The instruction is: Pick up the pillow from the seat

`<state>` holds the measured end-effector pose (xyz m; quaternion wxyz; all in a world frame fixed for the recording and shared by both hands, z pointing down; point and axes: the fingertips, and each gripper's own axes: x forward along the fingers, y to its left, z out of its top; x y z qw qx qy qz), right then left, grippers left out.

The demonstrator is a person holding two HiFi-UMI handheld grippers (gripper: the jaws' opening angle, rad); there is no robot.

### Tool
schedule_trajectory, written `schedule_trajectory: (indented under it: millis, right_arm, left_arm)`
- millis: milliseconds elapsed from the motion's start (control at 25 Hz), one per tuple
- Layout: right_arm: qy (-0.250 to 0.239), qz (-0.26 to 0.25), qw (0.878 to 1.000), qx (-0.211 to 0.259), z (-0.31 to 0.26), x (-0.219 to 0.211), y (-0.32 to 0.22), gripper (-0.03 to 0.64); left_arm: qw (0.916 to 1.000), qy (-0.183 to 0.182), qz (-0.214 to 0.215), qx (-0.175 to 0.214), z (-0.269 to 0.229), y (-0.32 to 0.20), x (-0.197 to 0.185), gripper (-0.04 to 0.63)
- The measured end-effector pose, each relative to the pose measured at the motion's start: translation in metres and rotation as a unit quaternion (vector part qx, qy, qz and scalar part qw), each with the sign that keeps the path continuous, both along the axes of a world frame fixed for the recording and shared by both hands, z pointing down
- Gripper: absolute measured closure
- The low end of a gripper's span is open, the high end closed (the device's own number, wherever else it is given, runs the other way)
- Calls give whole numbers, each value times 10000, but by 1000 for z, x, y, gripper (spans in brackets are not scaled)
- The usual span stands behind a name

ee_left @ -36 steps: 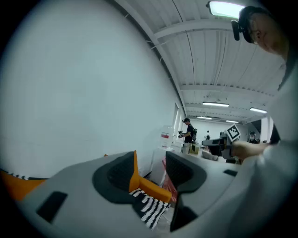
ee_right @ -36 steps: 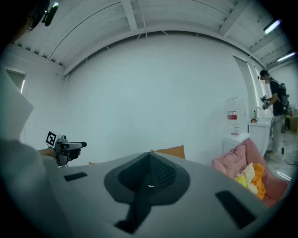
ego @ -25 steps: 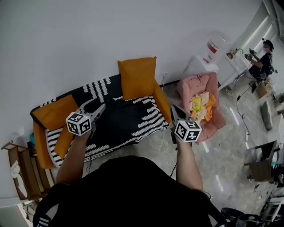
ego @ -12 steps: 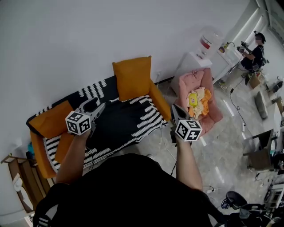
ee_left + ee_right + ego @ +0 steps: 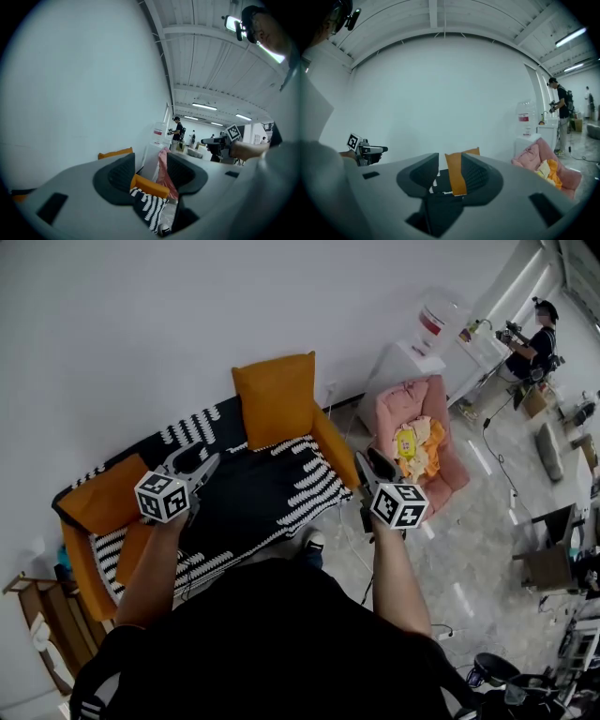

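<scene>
Head view: orange pillow [image 5: 275, 401] upright at the back of the sofa seat [image 5: 267, 491], well apart from left gripper [image 5: 195, 465] and right gripper [image 5: 373, 465]. Left gripper view: jaws spread, empty. Right gripper view: jaws just opening, nothing between them, orange pillow [image 5: 456, 180] far ahead; reach, grasp and lift all left.

Both forearms reach forward. The left grey two-jaw gripper [image 5: 195, 465] holds its jaws apart, empty; the right grey two-jaw gripper [image 5: 373, 468] has just been opening, empty.
</scene>
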<state>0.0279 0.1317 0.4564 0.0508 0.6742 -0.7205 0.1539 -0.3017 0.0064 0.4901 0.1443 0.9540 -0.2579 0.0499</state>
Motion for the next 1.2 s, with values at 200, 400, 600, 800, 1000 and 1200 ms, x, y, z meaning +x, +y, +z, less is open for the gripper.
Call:
schedule_trajectory:
  millis: [200, 400, 600, 800, 1000, 1200]
  right_arm:
    - [-11, -11, 10000, -22, 6, 9, -8, 431]
    - [-73, -8, 9999, -70, 13, 29, -22, 419]
    - [-194, -69, 9997, -127, 22, 51, -34, 396]
    - [-284, -270, 9992, -92, 26, 72, -55, 364]
    - [-370, -423, 9983, -154, 32, 97, -82, 346]
    - [-468, -623, 9967, -215, 40, 118, -109, 321]
  left_arm:
    - [10000, -40, 5, -54, 5, -7, 6, 376]
    - [9999, -114, 0, -72, 8, -19, 24, 376]
    - [9998, -157, -26, -120, 11, -28, 47, 376]
    - [9995, -184, -95, -223, 19, -40, 72, 376]
    - [9989, -227, -205, -360, 27, -58, 96, 376]
    - [9983, -235, -321, -433, 32, -78, 119, 376]
